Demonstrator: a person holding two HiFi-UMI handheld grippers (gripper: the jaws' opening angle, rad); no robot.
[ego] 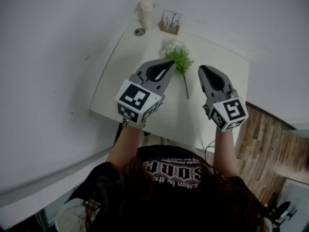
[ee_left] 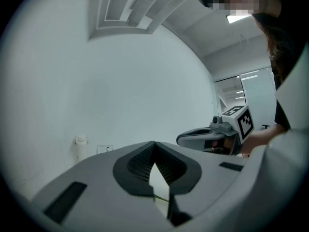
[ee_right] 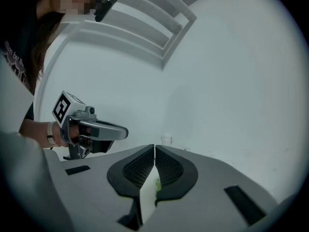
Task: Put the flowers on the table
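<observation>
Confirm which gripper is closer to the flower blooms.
The left gripper: its tip nearly overlaps the flowers in the head view; the right gripper sits across the stem.

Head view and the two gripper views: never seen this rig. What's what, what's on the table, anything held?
No robot here: a person holds a two-jaw gripper in each hand; the marker cubes belong to the grippers. The head view comes from a camera on the person's head, looking steeply down: left gripper at the left, right gripper at the right. Each gripper view comes from a wide-angle camera riding on that gripper, looking along its jaws. On the white table lie the flowers, white blooms on a green stem; at its far edge stand a white cup, a small card stand and a round metal piece. Both grippers are shut and hold nothing.
</observation>
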